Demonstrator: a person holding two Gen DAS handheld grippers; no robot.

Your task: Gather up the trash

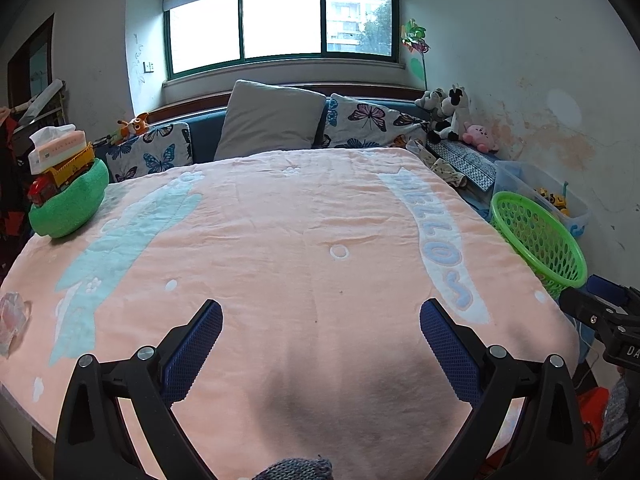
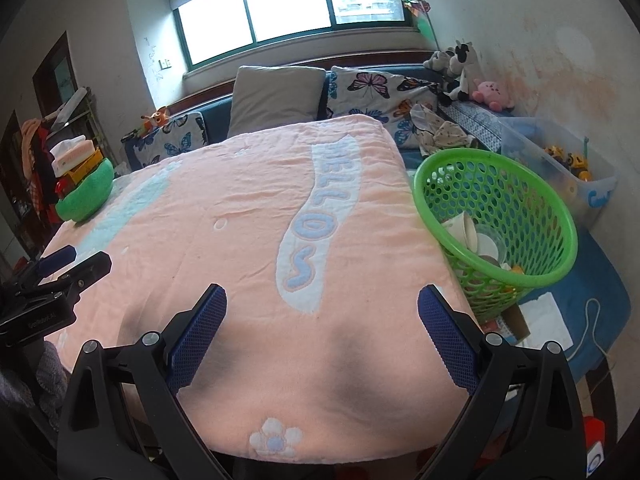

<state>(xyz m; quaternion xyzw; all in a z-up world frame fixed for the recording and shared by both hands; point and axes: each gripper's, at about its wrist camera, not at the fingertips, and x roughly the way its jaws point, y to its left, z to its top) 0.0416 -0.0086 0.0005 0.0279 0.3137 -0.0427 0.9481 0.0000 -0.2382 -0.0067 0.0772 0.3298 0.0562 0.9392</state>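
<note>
A crumpled pink-white wrapper lies at the left edge of the pink blanket. A green perforated basket stands tilted off the blanket's right edge, holding paper cups and other trash; it also shows in the left wrist view. My left gripper is open and empty above the blanket's near middle. My right gripper is open and empty above the blanket's near right part, left of the basket. The left gripper also shows at the left of the right wrist view.
A green cushion with a toy truck and tissue box sits at the far left corner. Pillows and plush toys line the back. A clear bin of toys stands right of the basket. Cardboard and paper lie below it.
</note>
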